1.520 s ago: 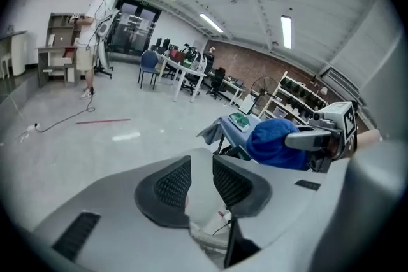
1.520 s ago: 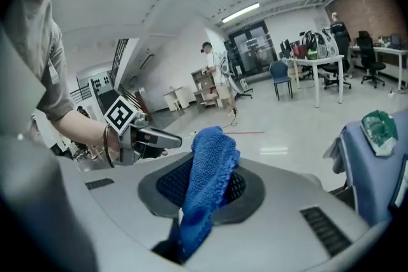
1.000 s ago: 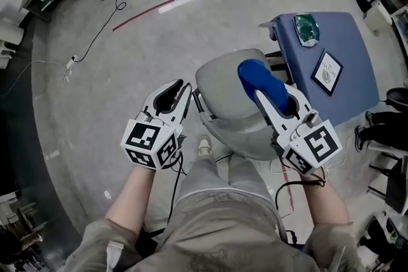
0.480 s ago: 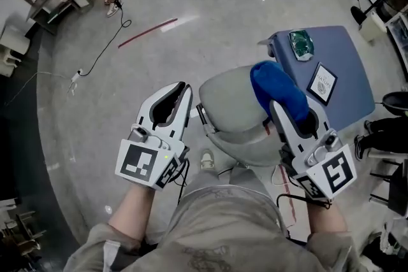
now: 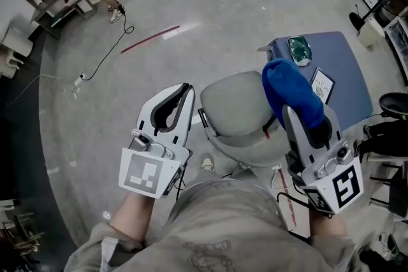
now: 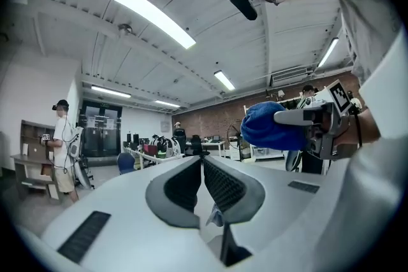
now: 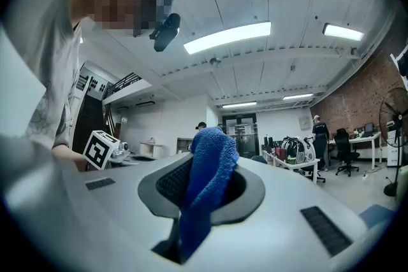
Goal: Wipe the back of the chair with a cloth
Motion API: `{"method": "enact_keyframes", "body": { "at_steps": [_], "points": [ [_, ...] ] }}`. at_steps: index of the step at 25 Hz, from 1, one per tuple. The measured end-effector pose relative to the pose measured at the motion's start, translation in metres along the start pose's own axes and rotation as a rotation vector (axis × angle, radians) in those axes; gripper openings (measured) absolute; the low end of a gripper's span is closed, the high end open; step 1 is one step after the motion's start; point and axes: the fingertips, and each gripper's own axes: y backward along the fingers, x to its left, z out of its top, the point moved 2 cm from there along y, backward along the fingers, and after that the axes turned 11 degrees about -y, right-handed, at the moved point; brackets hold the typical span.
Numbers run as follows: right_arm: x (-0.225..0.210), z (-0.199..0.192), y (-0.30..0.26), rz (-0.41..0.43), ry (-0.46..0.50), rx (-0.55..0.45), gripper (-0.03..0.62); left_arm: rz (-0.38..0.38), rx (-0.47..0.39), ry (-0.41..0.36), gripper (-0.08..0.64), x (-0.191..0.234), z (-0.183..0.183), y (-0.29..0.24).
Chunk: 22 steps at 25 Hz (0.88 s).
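Observation:
In the head view the grey chair (image 5: 236, 113) stands on the floor right below me, between my two grippers. My right gripper (image 5: 288, 99) is shut on a blue cloth (image 5: 291, 91), which bunches over its tips above the chair's right side. The right gripper view shows the cloth (image 7: 207, 169) pinched between the jaws and hanging down. My left gripper (image 5: 185, 90) is held up left of the chair. Its jaws have just been closing and now meet with nothing between them (image 6: 203, 160). From there the blue cloth (image 6: 268, 127) shows at the right.
A blue table (image 5: 347, 76) stands right of the chair with a green object (image 5: 301, 48) and a framed card (image 5: 322, 86) on it. A cable (image 5: 95, 41) and a red strip (image 5: 150, 39) lie on the floor. Desks, chairs and people are farther off.
Both grippers have risen toward the head camera, the right one carrying the blue cloth. The left gripper's jaws have closed together.

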Motion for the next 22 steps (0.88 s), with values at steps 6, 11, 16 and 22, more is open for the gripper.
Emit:
{"method": "enact_keyframes", "body": {
  "at_steps": [6,11,16,22],
  "points": [
    [0.002,-0.004,0.014,-0.012,0.011,0.027,0.077,-0.005,0.011,0.003,0.031,-0.009,0.001,0.006],
    [0.004,-0.01,0.015,-0.016,-0.03,0.021,0.077,0.007,0.021,0.0,0.031,-0.009,-0.005,0.011],
    [0.007,-0.009,0.016,-0.014,-0.046,0.017,0.077,0.012,0.028,0.002,0.031,-0.011,-0.003,0.017],
    [0.007,-0.01,0.019,-0.025,0.011,0.021,0.077,0.019,0.033,-0.004,0.031,-0.011,-0.002,0.019]
  ]
}}
